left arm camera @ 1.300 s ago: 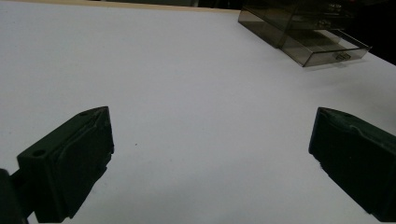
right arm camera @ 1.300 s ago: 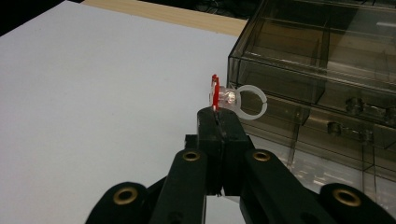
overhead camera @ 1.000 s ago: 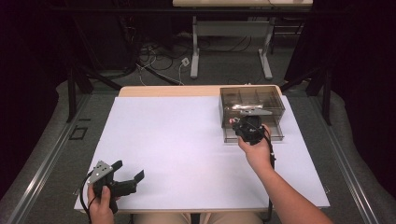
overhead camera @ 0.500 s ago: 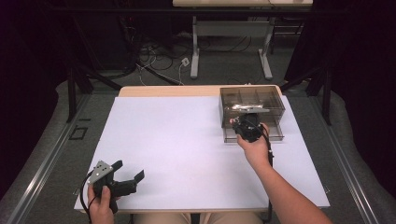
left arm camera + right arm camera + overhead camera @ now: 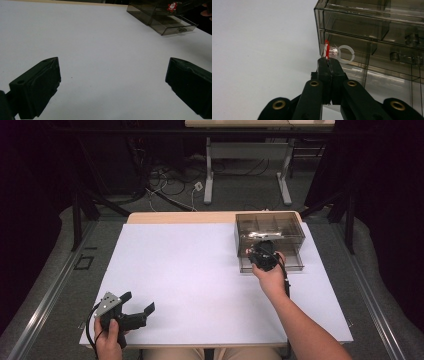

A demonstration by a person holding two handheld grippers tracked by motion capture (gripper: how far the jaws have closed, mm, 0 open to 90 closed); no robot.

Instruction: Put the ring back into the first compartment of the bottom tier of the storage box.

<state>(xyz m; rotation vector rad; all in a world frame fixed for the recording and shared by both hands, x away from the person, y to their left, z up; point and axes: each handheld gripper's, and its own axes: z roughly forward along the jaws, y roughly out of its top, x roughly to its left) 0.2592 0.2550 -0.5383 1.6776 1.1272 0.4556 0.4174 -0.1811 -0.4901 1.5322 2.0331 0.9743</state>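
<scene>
Right claw (image 5: pixel 328 62) is gripping a flat red-and-white charm (image 5: pixel 326 50) edge-on, its white ring (image 5: pixel 345 53) poking out toward the smoky drawer box (image 5: pixel 372 27). The pulled-out drawer (image 5: pixel 295 262) is lying just ahead and below, so the charm is sitting right at the box's front corner. Left claw (image 5: pixel 136 312) is resting released, well apart, on the near edge of the white surface (image 5: pixel 190 270).

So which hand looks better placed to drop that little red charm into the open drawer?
The right. Its tongs are shut on the red charm right at the smoky drawer box, while the left tongs rest open far across the table.
</scene>
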